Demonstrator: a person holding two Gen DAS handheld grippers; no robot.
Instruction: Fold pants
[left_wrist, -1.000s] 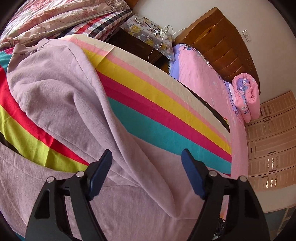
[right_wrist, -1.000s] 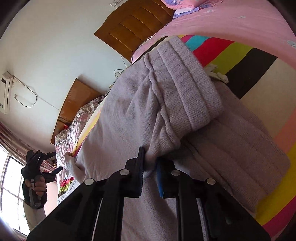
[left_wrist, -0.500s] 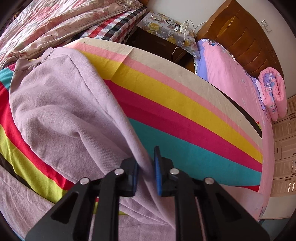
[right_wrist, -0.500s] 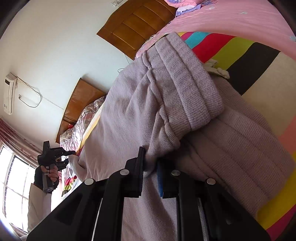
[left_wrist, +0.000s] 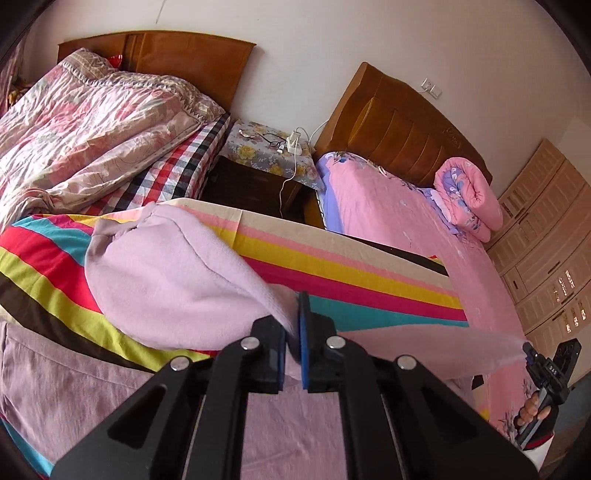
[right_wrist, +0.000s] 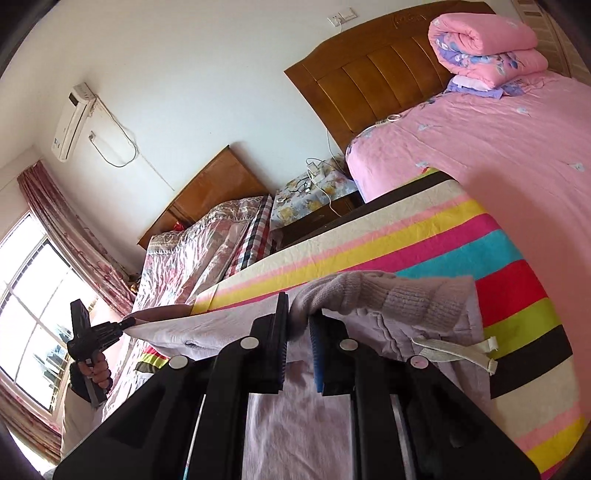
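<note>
Lilac pants (left_wrist: 166, 280) lie on a rainbow-striped sheet (left_wrist: 369, 273). My left gripper (left_wrist: 292, 334) is shut on the edge of one pant leg and holds it lifted, the cloth stretched taut to the right. My right gripper (right_wrist: 298, 334) is shut on the ribbed waistband (right_wrist: 388, 295) and holds it raised above the sheet (right_wrist: 461, 251). A white drawstring (right_wrist: 458, 350) hangs from the waistband. The right gripper also shows far right in the left wrist view (left_wrist: 526, 349), and the left gripper far left in the right wrist view (right_wrist: 125, 325).
A pink bed (left_wrist: 399, 218) with a rolled pink quilt (left_wrist: 469, 195) stands on the right. A nightstand (left_wrist: 266, 162) with cables sits between the beds. A second bed with a floral quilt (left_wrist: 92, 125) is at left. Beige wardrobes (left_wrist: 546, 236) line the right.
My left gripper closed on the pant leg and then lifted it. My right gripper, still shut on the waistband, raised it off the sheet. The cloth is now stretched between them.
</note>
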